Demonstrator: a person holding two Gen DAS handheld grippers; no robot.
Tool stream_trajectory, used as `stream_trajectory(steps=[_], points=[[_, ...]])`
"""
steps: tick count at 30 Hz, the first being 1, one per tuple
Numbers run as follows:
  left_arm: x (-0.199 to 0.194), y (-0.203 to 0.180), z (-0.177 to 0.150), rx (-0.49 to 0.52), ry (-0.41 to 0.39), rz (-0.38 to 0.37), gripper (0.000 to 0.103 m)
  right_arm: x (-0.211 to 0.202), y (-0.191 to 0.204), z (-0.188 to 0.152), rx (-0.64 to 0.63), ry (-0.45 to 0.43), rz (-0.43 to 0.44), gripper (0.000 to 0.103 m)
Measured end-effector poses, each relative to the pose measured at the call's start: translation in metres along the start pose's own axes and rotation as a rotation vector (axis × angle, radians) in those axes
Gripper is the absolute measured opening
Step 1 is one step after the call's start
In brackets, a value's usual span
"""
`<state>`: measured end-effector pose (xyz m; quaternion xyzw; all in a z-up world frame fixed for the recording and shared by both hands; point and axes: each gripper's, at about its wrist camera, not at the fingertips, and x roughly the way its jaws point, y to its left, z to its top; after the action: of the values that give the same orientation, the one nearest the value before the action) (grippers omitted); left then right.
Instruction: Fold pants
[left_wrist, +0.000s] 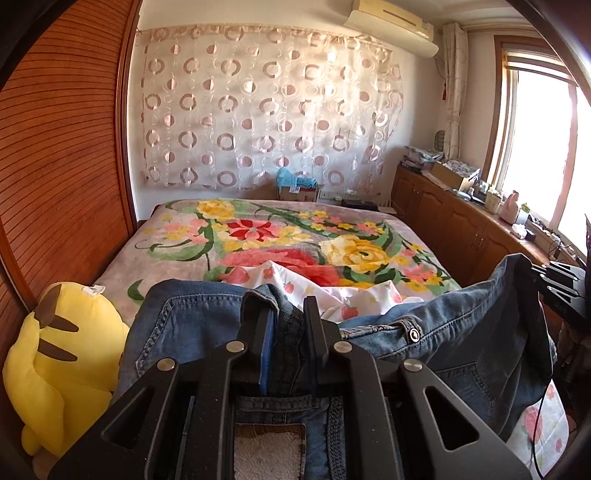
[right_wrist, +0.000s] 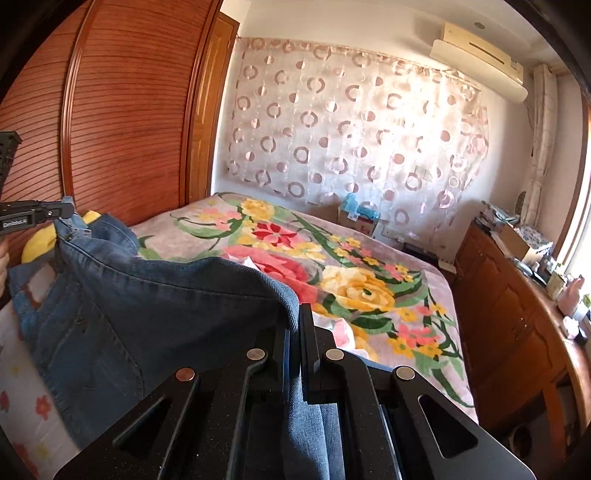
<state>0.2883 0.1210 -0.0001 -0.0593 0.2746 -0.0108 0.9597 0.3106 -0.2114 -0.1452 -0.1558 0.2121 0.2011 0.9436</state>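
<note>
Blue denim pants (left_wrist: 461, 332) hang stretched between both grippers above the bed. My left gripper (left_wrist: 286, 306) is shut on a bunched part of the waistband, with denim wedged between its black fingers. The metal waist button (left_wrist: 413, 334) shows just to the right. In the right wrist view, my right gripper (right_wrist: 293, 317) is shut on another edge of the pants (right_wrist: 147, 302), the cloth draping over its left finger. The left gripper (right_wrist: 61, 210) shows at the far left there, pinching the waistband. The right gripper (left_wrist: 546, 273) shows at the right edge of the left wrist view.
A bed with a floral blanket (left_wrist: 280, 236) lies ahead, with a strawberry-print white sheet (left_wrist: 351, 291) at its near end. A yellow plush toy (left_wrist: 62, 350) sits at the left by the wooden wardrobe (left_wrist: 62, 147). Wooden cabinets (right_wrist: 517, 314) with clutter run along the right under the window.
</note>
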Motion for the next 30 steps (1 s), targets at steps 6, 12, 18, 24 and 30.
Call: stream_trajectory(steps=[6,12,18,24,30], points=[[0.013,-0.001,-0.004,0.021,0.027,-0.002,0.016,0.023,-0.004,0.009,0.002,0.036,-0.002,0.004],[0.024,0.001,-0.004,0.021,0.055,-0.005,0.021,0.039,-0.006,0.017,0.006,0.06,0.003,0.004],[0.009,-0.002,-0.006,0.059,0.008,0.009,0.065,0.045,-0.01,0.02,-0.012,0.088,0.003,0.004],[-0.001,-0.014,-0.019,0.095,0.056,-0.035,0.065,0.044,-0.014,0.027,-0.011,0.125,-0.003,0.007],[-0.004,-0.039,-0.041,0.099,0.097,-0.107,0.065,0.012,-0.032,0.036,0.054,0.119,0.006,0.052]])
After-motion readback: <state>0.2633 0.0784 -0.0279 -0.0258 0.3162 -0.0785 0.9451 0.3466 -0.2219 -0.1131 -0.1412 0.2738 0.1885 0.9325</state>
